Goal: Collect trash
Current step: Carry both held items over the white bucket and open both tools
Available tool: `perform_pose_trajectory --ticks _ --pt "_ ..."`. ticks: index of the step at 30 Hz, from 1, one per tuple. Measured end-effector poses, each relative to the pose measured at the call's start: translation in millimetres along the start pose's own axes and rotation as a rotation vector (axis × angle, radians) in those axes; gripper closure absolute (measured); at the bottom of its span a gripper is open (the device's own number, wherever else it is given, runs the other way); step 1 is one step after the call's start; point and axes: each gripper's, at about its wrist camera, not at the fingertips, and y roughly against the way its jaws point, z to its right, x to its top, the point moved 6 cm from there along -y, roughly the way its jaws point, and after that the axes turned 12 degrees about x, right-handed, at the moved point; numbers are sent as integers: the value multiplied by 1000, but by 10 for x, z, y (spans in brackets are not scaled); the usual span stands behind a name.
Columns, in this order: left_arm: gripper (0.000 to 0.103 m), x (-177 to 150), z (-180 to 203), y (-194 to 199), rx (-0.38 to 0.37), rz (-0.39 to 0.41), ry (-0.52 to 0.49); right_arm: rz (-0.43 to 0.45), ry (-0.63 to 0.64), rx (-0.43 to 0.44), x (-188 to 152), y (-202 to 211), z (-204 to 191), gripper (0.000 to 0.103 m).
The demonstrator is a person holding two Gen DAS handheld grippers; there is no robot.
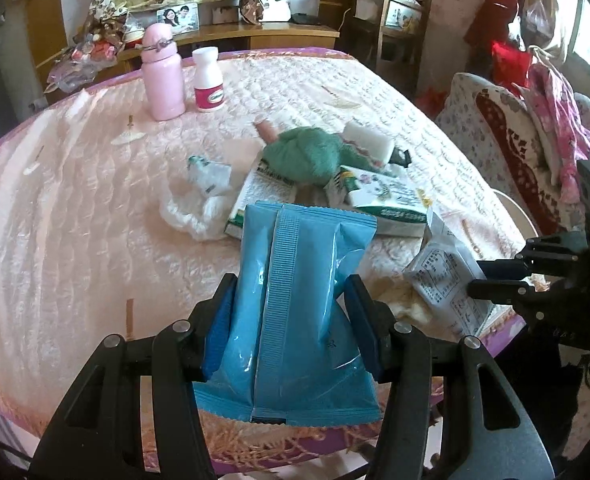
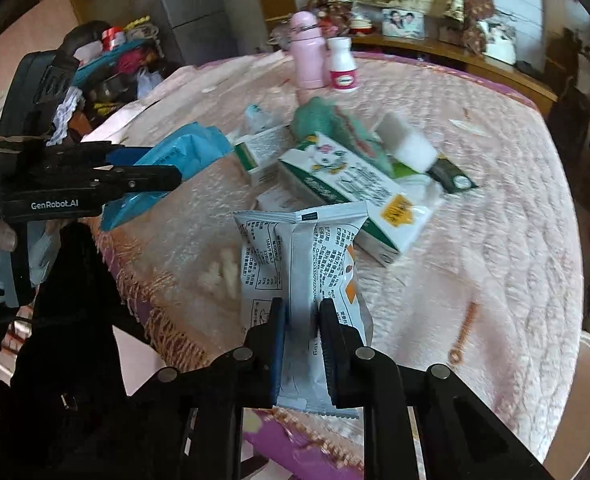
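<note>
left gripper [image 1: 291, 316] is clamping blue packet [image 1: 299, 280] | right gripper [image 2: 301, 332] is clamping white packet [image 2: 299, 256] | advice: be keeping both grips firm while carrying to bin, clear of cartons [image 2: 335, 180] ahead

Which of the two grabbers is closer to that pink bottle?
Left. The left gripper sits on the pink bottle's side of the table; the right gripper works farther over.
</note>
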Motion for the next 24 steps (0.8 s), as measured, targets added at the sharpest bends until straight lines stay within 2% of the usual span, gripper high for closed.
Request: perform_pose_trajectory --ticks 7,13,18,24 --pt "50 147 308 85 -37 24 -42 78 -64 -62 -37 394 243 87" --pt "50 340 749 104 -100 37 -76 130 -145 -150 -79 756 580 87" --pt "50 547 1244 130 -144 54 -127 164 -214 -228 -182 1099 880 87" --pt "50 747 1887 117 -201 63 -171 184 -322 -346 -469 1531 1348 87"
